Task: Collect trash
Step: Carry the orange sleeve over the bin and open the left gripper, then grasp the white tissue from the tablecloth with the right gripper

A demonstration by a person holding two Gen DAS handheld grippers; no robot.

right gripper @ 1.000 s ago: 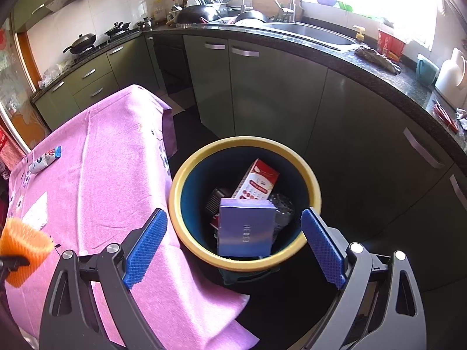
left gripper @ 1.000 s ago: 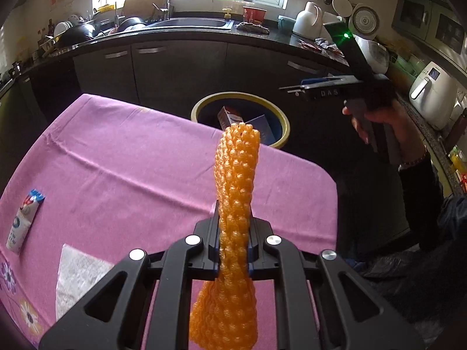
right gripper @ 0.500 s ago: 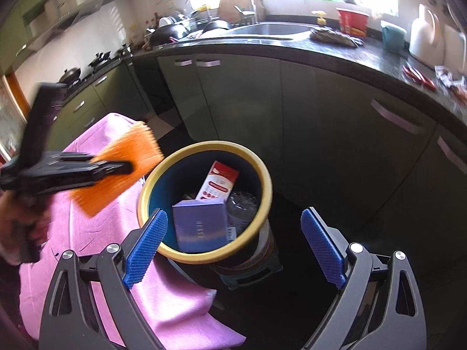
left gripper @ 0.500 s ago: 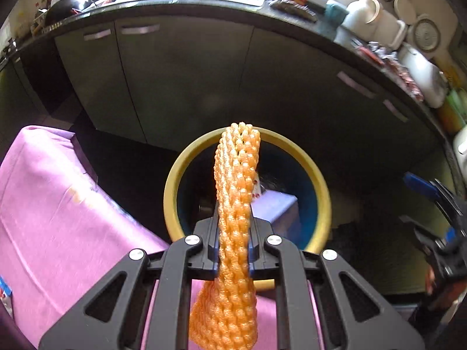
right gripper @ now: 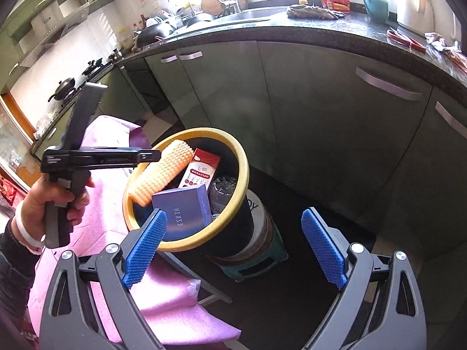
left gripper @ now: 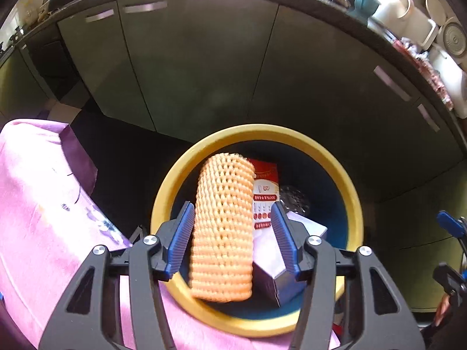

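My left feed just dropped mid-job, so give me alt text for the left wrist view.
The left gripper, jaws just opened, has the orange foam net loose between them, over the yellow-rimmed bin. The bin holds a red-and-white box and a purple box. The pink tablecloth lies left, dark cabinets behind.

Foam net [left gripper: 223, 227] over bin [left gripper: 354, 204], table [left gripper: 38, 204] left of it

Your L gripper [left gripper: 230, 239] points steeply down, jaws just been opening, pads clear of the net between them. R gripper [right gripper: 233, 248] wide open, empty.
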